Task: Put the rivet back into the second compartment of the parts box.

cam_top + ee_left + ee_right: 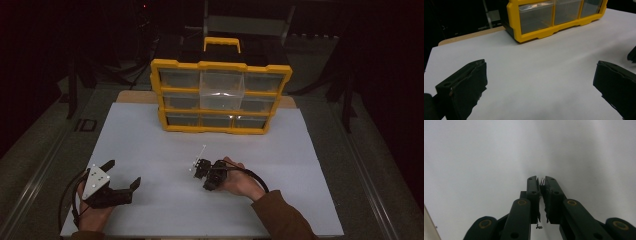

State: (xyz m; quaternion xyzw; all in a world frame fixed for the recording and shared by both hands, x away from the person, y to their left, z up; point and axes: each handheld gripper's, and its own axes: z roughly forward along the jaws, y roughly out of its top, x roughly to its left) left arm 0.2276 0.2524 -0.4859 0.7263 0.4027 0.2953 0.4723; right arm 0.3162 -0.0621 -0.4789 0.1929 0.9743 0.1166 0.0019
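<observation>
Right gripper (541,181): I hold it low over the white tabletop (150,145), toward the near edge and a little right of the middle, tipped down at the sheet.
Right jaws: nearly together, with a narrow slit left between the pads.
Small metal piece (542,180): a short, shiny, pin-like thing caught between my right jaws at their very tips; it is too small for me to tell what it is.
Where it sits: just above the bare white surface, well in front of the organiser, at the spot where my right hand (240,182) rests.
Left gripper (122,175): near the front-left corner of the tabletop, lying low, with its grey three-cornered plate on top.
Left jaws: spread wide, nothing between them but bare white surface, as the left gripper view shows.
Left hand (92,215): at the near edge, wrapped around the gripper's body.
Yellow drawer organiser (220,97): stands upright at the far edge, middle of the tabletop, its clear drawers facing me; one drawer in the top row's centre sticks out further than its neighbours.
Spacing: the two grippers are well apart, and both are well clear of the organiser.
</observation>
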